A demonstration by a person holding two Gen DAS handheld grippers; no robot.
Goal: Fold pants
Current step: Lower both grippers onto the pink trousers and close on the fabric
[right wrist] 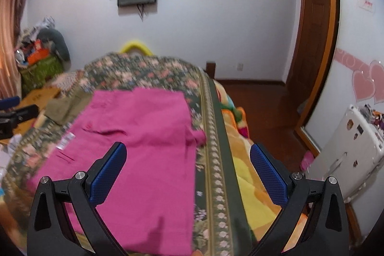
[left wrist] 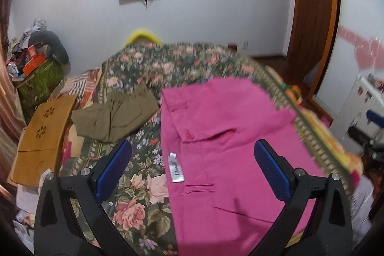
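Left gripper [left wrist: 192, 162] spread wide, holding nothing, above the near part of the pink pants [left wrist: 230, 148]. Right gripper [right wrist: 188, 164] also spread, empty, over the pants' right edge. Pants lie flat on the floral bedspread [left wrist: 141, 174], long axis running near to far, white label [left wrist: 175, 168] at left edge. Beyond-left: folded olive pants [left wrist: 112, 116].

pink pants [left wrist: 225, 136] flat on floral bedspread [left wrist: 134, 174] | left gripper [left wrist: 192, 160] jaws wide apart
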